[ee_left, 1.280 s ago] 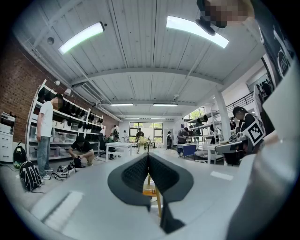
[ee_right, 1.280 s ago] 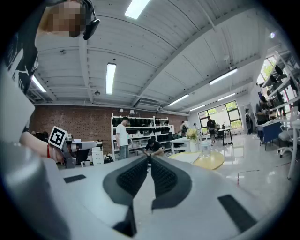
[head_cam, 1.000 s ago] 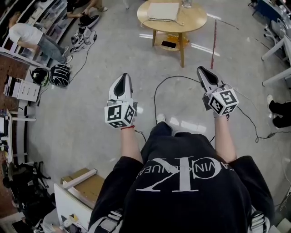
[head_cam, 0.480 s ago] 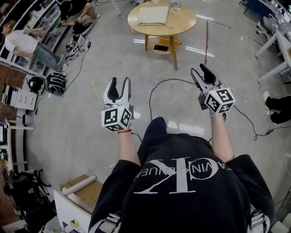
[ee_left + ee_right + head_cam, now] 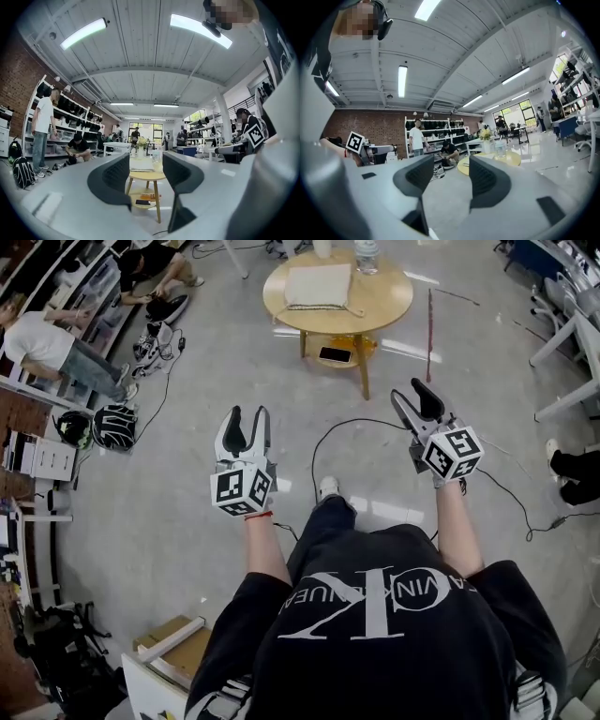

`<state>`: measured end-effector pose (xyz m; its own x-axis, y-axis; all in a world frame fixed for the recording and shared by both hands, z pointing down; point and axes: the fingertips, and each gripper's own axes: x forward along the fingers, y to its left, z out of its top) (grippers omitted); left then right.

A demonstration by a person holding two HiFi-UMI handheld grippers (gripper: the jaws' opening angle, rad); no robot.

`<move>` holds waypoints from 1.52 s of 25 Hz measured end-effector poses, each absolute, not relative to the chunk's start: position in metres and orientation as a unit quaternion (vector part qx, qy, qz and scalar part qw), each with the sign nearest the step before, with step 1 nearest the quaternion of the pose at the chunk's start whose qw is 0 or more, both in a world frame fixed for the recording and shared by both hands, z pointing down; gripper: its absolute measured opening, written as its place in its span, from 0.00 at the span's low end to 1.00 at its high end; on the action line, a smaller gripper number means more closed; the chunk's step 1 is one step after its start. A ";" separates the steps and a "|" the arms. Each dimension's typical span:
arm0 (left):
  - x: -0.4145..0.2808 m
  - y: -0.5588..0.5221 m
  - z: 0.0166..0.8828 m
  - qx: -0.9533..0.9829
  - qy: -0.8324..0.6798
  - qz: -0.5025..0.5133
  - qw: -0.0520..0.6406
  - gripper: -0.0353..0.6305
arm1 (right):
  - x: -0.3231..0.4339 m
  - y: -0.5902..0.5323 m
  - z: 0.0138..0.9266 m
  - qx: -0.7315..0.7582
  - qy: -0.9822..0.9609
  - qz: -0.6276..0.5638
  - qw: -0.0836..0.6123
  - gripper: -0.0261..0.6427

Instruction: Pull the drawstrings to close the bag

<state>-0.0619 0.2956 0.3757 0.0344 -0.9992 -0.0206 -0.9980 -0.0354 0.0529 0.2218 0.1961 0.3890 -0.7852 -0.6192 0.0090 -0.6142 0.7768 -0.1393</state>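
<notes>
- Your left hand-held gripper (image 5: 247, 414) has its jaws spread wide apart. There's nothing between them and it's touching nothing, just hanging in the air over the floor (image 5: 169, 521).
- Your right hand-held gripper (image 5: 412, 393) is empty too. Its jaws are opening right now, with only open space between the pads.
- The bag (image 5: 319, 285) is way up at 12 o'clock, lying flat on the round desk (image 5: 386, 298), well apart from both grippers. Nobody's touching it.
- Readable stuff: your black T-shirt (image 5: 375, 652) has a big white "CK" monogram. There's smaller lettering running through it, but it's upside down from the head view and I can't read it all.
- Each gripper carries a marker cube, left cube (image 5: 244, 489) and right cube (image 5: 452, 452). They're white with blocky black square patterns, no text.
- Materials: the jaws are dark grey with ribbed inner pads on pale grey bodies.
- The bag looks like cream cloth, roughly square.
- The desk is light wood. A clear bottle (image 5: 367, 251) stands at its 12 o'clock edge and a dark phone (image 5: 335, 354) sits on the lower shelf.
- The floor is smooth glossy grey, with a black cable (image 5: 317, 442) looping between your grippers.
</notes>
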 end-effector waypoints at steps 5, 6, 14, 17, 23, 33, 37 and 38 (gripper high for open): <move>-0.088 0.243 0.379 0.724 -0.689 -0.017 0.018 0.36 | 0.190 0.150 0.390 -0.320 0.945 -0.070 0.013 0.34; -0.094 0.233 0.378 0.726 -0.688 -0.016 0.018 0.36 | 0.184 0.141 0.390 -0.321 0.944 -0.071 0.012 0.34; -0.143 0.157 0.386 0.737 -0.675 -0.005 0.025 0.36 | 0.134 0.074 0.405 -0.328 0.940 -0.091 0.001 0.34; -0.160 0.131 0.388 0.744 -0.668 -0.003 0.025 0.36 | 0.114 0.053 0.408 -0.327 0.941 -0.092 -0.003 0.34; -0.179 0.096 0.402 0.756 -0.654 0.002 0.035 0.36 | 0.095 0.026 0.416 -0.341 0.935 -0.095 -0.010 0.34; -0.158 0.050 0.448 0.774 -0.627 0.027 0.079 0.36 | 0.098 -0.014 0.449 -0.348 0.928 -0.122 -0.047 0.34; -0.160 0.016 0.453 0.774 -0.626 0.029 0.090 0.36 | 0.093 -0.049 0.457 -0.346 0.928 -0.125 -0.062 0.34; -0.161 0.006 0.455 0.774 -0.625 0.029 0.092 0.36 | 0.090 -0.058 0.460 -0.344 0.928 -0.124 -0.068 0.34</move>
